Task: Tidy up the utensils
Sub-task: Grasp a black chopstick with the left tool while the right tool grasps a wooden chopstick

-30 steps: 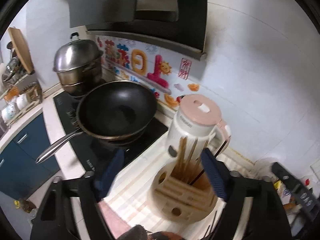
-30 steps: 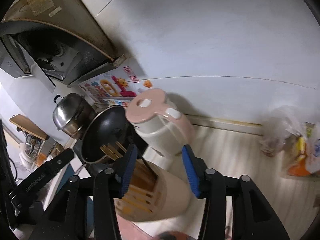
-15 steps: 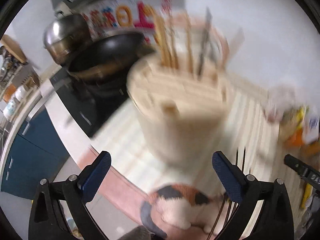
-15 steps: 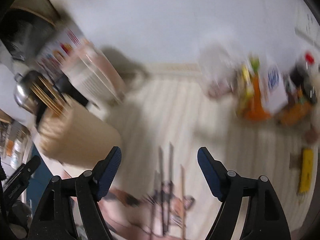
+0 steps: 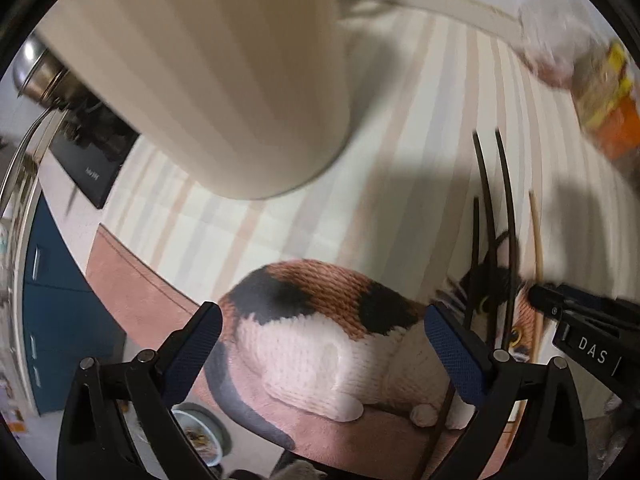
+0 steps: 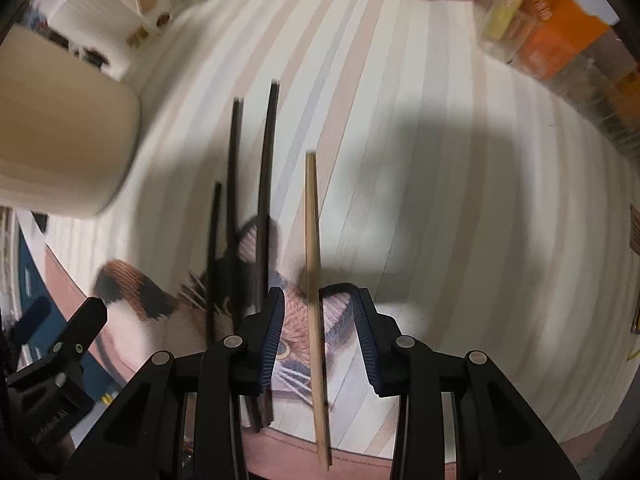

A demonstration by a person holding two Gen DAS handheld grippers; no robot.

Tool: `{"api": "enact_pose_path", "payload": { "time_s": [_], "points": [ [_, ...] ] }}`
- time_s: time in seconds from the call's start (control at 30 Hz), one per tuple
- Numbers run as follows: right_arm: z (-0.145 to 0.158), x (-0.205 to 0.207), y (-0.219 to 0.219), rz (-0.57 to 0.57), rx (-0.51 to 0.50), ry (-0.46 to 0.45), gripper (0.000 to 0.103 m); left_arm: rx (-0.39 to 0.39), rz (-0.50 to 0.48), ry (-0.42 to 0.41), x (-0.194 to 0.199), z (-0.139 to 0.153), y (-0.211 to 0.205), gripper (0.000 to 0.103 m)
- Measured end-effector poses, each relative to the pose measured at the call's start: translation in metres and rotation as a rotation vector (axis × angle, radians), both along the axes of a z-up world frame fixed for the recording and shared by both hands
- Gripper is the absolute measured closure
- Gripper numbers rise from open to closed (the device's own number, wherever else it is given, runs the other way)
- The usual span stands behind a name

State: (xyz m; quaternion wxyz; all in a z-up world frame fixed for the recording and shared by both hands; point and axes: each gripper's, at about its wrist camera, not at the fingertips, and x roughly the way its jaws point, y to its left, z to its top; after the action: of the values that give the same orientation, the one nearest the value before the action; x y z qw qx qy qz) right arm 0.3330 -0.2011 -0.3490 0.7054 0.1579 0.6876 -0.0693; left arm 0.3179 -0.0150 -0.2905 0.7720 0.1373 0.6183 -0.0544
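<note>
A beige utensil holder (image 5: 224,80) stands on the striped counter; it also shows at the left of the right wrist view (image 6: 60,136). Three dark chopsticks (image 6: 264,200) and one light wooden chopstick (image 6: 314,264) lie side by side on the counter and on a cat-pattern mat (image 5: 320,328). My right gripper (image 6: 320,328) is open, low over the mat, with the wooden chopstick between its fingers, not clamped. My left gripper (image 5: 320,344) is open and empty above the mat, in front of the holder. The chopsticks also show at the right of the left wrist view (image 5: 504,216).
A pink and white kettle (image 6: 108,12) stands behind the holder. Orange and yellow packages (image 6: 560,36) and a plastic bag (image 5: 556,40) crowd the back right. A black hob (image 5: 92,160) and a steel pot (image 5: 36,72) are at the left, with blue cabinets (image 5: 60,312) below.
Both grippers have swung down from the holder's top towards the counter. The right gripper has narrowed and come down around the wooden chopstick. The left gripper stays wide open.
</note>
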Motion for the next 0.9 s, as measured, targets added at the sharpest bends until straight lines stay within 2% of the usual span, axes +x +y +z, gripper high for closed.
{"api": "enact_pose_path", "payload": {
  "time_s": [0.03, 0.07, 0.1, 0.27, 0.3, 0.33, 0.4, 0.43, 0.47, 0.5, 0.53, 0.57, 0.67, 0.73, 0.9],
  "points": [
    [0.001, -0.001, 0.002, 0.017, -0.024, -0.016, 0.07, 0.005, -0.01, 0.004, 0.0, -0.003, -0.002, 0.0],
    [0.0, -0.002, 0.003, 0.035, -0.051, -0.007, 0.085, 0.006, -0.025, 0.013, -0.002, -0.007, -0.006, 0.0],
    [-0.001, -0.003, 0.001, 0.032, -0.055, 0.001, 0.096, 0.0, -0.047, 0.029, -0.005, -0.011, -0.012, 0.0],
    [-0.002, -0.025, -0.033, -0.045, -0.09, 0.019, 0.096, -0.053, -0.122, 0.079, -0.012, -0.024, -0.037, 0.004],
    [-0.002, -0.03, -0.042, -0.06, -0.099, 0.025, 0.096, -0.068, -0.139, 0.09, -0.014, -0.027, -0.044, 0.013],
    [-0.002, -0.034, -0.048, -0.072, -0.103, 0.026, 0.096, -0.071, -0.15, 0.096, -0.015, -0.029, -0.048, 0.026],
    [-0.003, -0.04, -0.057, -0.089, -0.105, 0.03, 0.096, -0.062, -0.179, 0.114, -0.017, -0.037, -0.058, 0.042],
    [-0.004, -0.043, -0.061, -0.097, -0.104, 0.03, 0.096, -0.074, -0.184, 0.093, -0.018, -0.035, -0.06, 0.051],
    [-0.004, -0.045, -0.063, -0.101, -0.103, 0.031, 0.096, -0.079, -0.19, 0.09, -0.018, -0.034, -0.061, 0.057],
    [-0.005, -0.047, -0.065, -0.105, -0.102, 0.032, 0.096, -0.099, -0.197, 0.094, -0.018, -0.032, -0.062, 0.073],
    [-0.005, -0.048, -0.065, -0.105, -0.103, 0.033, 0.096, -0.105, -0.196, 0.097, -0.017, -0.031, -0.062, 0.094],
    [-0.006, -0.05, -0.065, -0.105, -0.106, 0.034, 0.096, -0.086, -0.187, 0.094, -0.015, -0.031, -0.059, 0.098],
    [-0.008, -0.05, -0.063, -0.105, -0.11, 0.033, 0.096, -0.072, -0.114, 0.086, -0.005, -0.028, -0.038, 0.099],
    [-0.006, -0.045, -0.055, -0.101, -0.071, 0.039, 0.096, -0.071, -0.061, 0.096, 0.003, -0.027, -0.019, 0.099],
    [-0.011, -0.055, -0.029, -0.034, -0.007, 0.063, 0.096, -0.067, -0.01, 0.11, 0.013, -0.026, 0.004, 0.099]
  ]
}}
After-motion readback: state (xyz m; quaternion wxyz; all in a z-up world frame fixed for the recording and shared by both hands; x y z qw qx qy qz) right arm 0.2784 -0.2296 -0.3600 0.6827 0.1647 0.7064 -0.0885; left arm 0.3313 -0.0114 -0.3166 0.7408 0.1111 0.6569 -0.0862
